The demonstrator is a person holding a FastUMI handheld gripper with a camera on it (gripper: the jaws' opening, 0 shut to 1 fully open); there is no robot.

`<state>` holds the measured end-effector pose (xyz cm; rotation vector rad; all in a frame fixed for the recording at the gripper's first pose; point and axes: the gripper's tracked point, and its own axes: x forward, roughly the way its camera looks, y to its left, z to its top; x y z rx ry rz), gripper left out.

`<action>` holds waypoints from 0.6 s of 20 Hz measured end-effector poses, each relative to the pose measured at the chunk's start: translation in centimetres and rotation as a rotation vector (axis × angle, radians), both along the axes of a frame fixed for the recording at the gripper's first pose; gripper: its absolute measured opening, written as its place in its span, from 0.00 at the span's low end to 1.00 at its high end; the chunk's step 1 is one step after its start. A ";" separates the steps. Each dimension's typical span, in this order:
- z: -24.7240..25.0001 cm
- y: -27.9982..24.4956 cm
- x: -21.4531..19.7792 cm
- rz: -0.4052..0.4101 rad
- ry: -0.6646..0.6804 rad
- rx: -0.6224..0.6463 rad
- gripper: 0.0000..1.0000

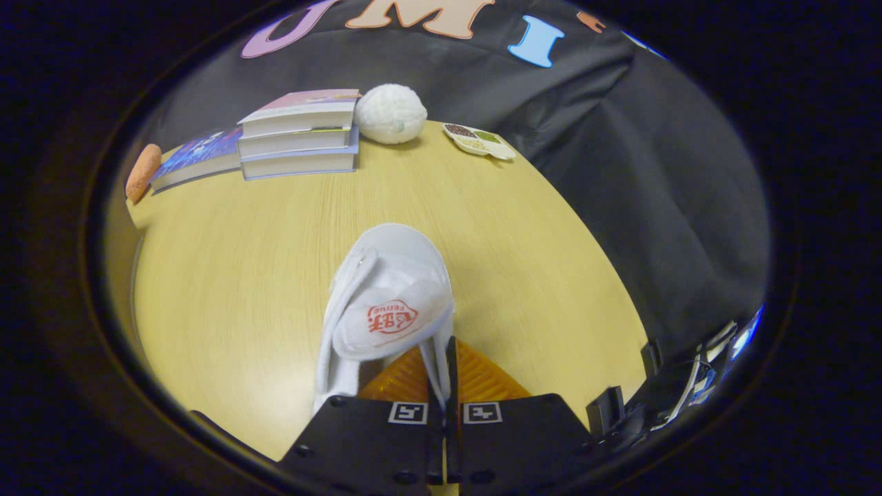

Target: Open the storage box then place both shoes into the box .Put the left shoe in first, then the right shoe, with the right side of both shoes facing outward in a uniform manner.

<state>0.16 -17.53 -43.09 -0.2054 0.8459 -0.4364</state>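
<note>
Your gripper (444, 365) has its jaws pressed nearly together, pinching a thin fold of the white slipper (386, 303) at what looks like its heel edge. The slipper reaches from the jaws up toward the centre of the frame, over the yellow wooden surface (241, 275).

Expect it to be very light and soft: thin fabric with a floppy sole, so it will likely droop and swing from that narrow pinch. Its rim is the sensible hold; a grip farther along the strap would probably crumple it. Nothing here is fragile, but a slack hold could let the cloth slide out.

The strap carries a red printed logo, upside down from where you look; the lettering is too small and warped to read.

Books (300, 134), a white knitted ball (391, 114) and a small divided dish (480, 141) sit across the upper part of the frame, well apart from the slipper.
</note>
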 end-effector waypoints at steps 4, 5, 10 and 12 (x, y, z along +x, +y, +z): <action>1.5 1.1 0.5 0.018 -0.005 -0.086 0.05; 2.2 1.4 0.6 0.031 -0.001 -0.123 0.05; 6.6 3.8 1.3 0.067 -0.026 -0.265 0.05; 9.3 5.1 1.5 0.074 -0.060 -0.299 0.05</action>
